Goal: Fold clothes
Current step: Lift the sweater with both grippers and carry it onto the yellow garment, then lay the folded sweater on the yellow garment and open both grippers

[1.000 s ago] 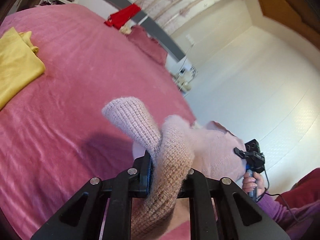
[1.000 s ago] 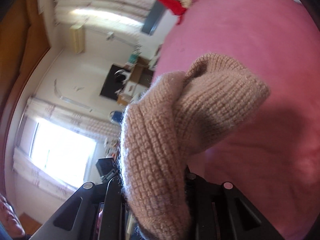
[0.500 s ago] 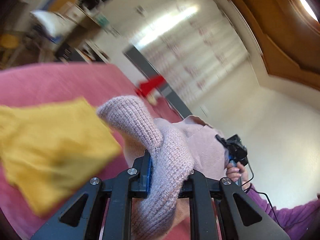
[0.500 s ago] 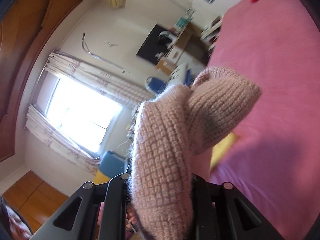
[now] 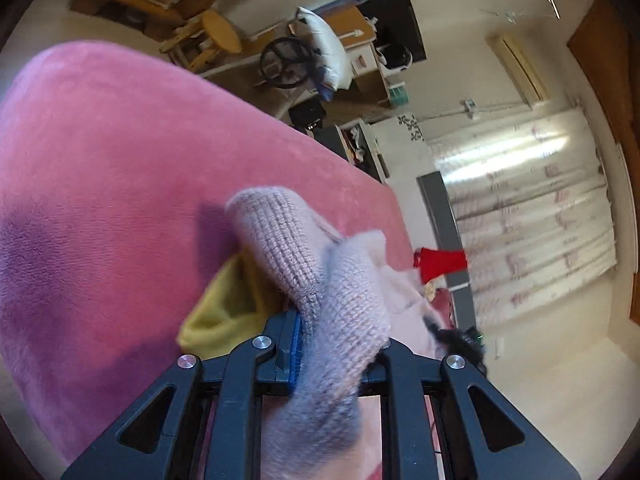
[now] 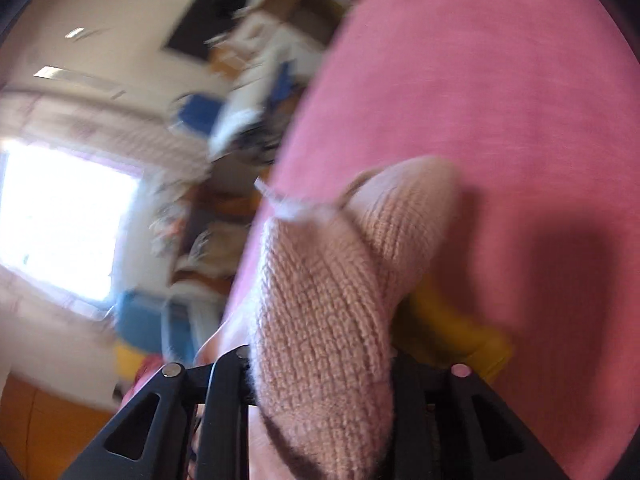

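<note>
A pale pink knitted sweater [image 5: 304,276] is pinched in both grippers and held above the pink bed. My left gripper [image 5: 332,344] is shut on one ribbed edge of it, with the knit bulging out between the jaws. My right gripper [image 6: 320,360] is shut on another part of the same sweater [image 6: 332,292]. A folded yellow garment [image 5: 224,312] lies on the bed just beneath the sweater; it also shows in the right wrist view [image 6: 452,332]. The right wrist view is blurred by motion.
The pink bedspread [image 5: 112,184] fills the left wrist view's left side and its edge drops to the floor. A red garment [image 5: 440,262] lies far off by the curtains. Desks, a chair and clutter [image 5: 320,52] stand beyond the bed.
Both grippers have swung round with the sweater, from facing the wall to facing the bed's far corner. The yellow garment now sits directly under the sweater.
</note>
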`<state>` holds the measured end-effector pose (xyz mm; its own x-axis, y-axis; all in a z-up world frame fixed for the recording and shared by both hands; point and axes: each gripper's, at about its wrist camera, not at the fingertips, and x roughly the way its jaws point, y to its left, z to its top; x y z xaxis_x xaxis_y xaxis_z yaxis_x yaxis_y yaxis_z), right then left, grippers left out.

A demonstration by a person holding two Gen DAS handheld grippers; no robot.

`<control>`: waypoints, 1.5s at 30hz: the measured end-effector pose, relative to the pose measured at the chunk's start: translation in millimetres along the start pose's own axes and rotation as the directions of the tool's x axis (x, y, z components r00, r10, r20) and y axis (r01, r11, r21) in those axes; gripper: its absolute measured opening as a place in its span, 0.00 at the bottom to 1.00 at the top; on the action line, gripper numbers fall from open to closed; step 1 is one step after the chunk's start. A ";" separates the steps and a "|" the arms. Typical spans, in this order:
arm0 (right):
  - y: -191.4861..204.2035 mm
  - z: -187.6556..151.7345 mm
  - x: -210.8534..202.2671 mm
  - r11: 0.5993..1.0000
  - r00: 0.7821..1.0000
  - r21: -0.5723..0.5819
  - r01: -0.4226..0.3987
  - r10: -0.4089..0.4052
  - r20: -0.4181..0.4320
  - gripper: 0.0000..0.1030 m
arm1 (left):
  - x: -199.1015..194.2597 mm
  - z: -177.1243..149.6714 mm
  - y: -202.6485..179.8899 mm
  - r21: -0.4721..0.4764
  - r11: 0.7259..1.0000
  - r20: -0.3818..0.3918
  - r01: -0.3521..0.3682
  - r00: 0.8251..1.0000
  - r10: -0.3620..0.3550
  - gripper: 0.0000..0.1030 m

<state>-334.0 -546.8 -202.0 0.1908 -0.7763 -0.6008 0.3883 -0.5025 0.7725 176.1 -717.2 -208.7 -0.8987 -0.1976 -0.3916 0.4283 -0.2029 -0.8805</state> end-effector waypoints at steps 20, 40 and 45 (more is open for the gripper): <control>92.5 -24.0 -34.5 0.928 0.996 -0.362 -0.088 0.080 -0.038 0.44 | -78.9 -25.6 -73.4 0.285 0.958 0.153 -0.035 0.988 -0.009 0.44; 87.4 -86.1 -77.4 0.956 0.956 -0.168 -0.242 0.264 0.127 0.45 | -90.2 44.8 -37.4 0.036 0.947 0.258 -0.319 0.918 0.300 0.77; 76.0 -186.9 -139.3 0.975 0.986 -0.218 -0.050 0.083 0.146 0.58 | -108.5 -69.0 -52.3 0.210 0.865 0.183 -0.455 0.888 0.422 0.77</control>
<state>-162.6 -405.7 -97.9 0.0886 -0.8628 -0.4977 0.5656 -0.3678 0.7382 244.7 -619.0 -138.6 -0.5995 -0.4368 -0.6707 0.7995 -0.2872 -0.5276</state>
